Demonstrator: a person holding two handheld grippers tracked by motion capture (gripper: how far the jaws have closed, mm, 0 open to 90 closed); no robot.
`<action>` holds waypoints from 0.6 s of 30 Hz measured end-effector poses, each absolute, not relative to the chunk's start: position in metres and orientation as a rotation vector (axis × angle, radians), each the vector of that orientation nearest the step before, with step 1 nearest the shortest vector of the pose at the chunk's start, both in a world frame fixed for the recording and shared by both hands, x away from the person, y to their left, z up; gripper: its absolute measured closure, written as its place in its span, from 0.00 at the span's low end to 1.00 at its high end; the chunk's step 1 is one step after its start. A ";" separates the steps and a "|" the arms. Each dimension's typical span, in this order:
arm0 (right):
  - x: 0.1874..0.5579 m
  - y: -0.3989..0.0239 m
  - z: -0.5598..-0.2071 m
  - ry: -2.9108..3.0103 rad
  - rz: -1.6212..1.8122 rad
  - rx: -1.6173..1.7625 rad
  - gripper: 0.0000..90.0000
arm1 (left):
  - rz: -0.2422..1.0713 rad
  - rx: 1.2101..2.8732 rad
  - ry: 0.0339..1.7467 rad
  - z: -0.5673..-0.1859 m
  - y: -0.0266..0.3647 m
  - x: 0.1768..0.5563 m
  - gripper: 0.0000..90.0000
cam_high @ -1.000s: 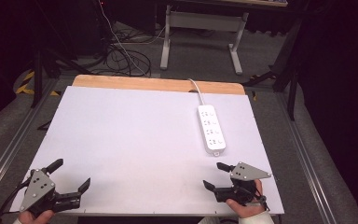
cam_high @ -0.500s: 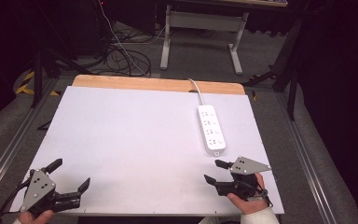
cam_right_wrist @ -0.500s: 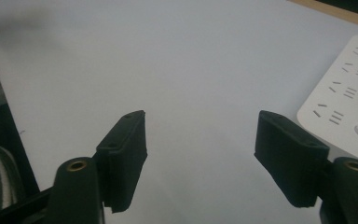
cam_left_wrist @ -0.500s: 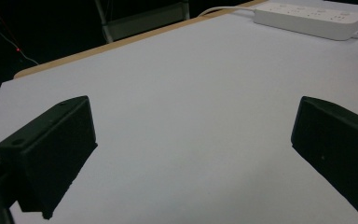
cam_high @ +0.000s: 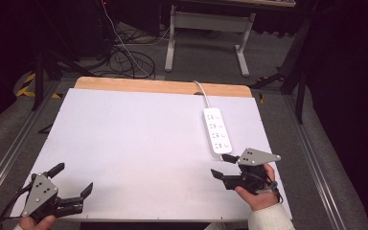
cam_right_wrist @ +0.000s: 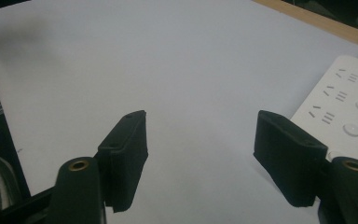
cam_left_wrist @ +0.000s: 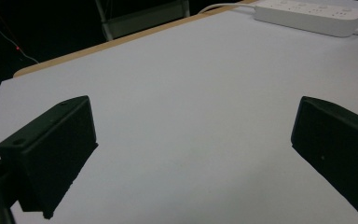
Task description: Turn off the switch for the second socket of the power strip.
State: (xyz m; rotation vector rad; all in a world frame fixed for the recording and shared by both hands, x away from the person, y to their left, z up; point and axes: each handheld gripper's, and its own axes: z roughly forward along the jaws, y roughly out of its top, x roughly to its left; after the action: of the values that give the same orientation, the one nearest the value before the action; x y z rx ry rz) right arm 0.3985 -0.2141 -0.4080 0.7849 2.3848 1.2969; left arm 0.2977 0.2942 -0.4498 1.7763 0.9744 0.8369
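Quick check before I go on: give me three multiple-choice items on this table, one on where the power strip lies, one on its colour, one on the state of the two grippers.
1. Where does the power strip lie on the table?
A. near the left gripper
B. on the right side, just beyond the right gripper
C. at the middle of the near edge

2. What colour is the power strip?
A. black
B. orange
C. white

3. How do the two grippers stand?
A. both open, holding nothing
B. both shut on the strip's cable
C. left shut, right open

Answers:
1 B: in the high view the strip lies just past the right gripper, far from the left gripper.
2 C: its body and its cable are white.
3 A: each gripper view shows bare table between wide-apart jaws.
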 end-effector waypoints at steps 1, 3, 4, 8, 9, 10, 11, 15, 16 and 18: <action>0.400 -0.214 -0.406 2.383 1.298 0.781 0.39 | 0.837 1.776 0.974 -0.450 0.294 0.298 0.01; 0.402 -0.213 -0.401 2.374 1.302 0.775 0.39 | 0.841 1.783 0.973 -0.450 0.294 0.298 0.01; 0.404 -0.212 -0.399 2.371 1.309 0.770 0.39 | 0.842 1.784 0.973 -0.450 0.294 0.298 0.01; 0.410 -0.206 -0.396 2.376 1.305 0.763 0.38 | 0.837 1.789 0.973 -0.450 0.294 0.299 0.01; 0.410 -0.206 -0.396 2.376 1.305 0.763 0.38 | 0.833 1.790 0.976 -0.450 0.294 0.298 0.01; 0.411 -0.205 -0.395 2.374 1.299 0.762 0.38 | 0.833 1.788 0.974 -0.450 0.294 0.298 0.01; 0.412 -0.205 -0.395 2.372 1.299 0.762 0.38 | 0.836 1.790 0.971 -0.450 0.294 0.298 0.01; 0.419 -0.207 -0.390 2.371 1.297 0.769 0.46 | 0.837 1.790 0.973 -0.450 0.295 0.298 0.01; 0.421 -0.207 -0.388 2.376 1.292 0.764 0.48 | 0.837 1.787 0.975 -0.450 0.294 0.298 0.01; 0.424 -0.206 -0.384 2.382 1.276 0.757 0.51 | 0.841 1.791 0.975 -0.450 0.295 0.297 0.01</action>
State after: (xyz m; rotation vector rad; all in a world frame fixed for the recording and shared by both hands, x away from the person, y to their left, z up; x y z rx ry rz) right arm 0.4243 -0.2063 -0.3844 0.7571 2.3817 1.2761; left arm 0.2974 0.2949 -0.4504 1.7914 0.9751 0.8406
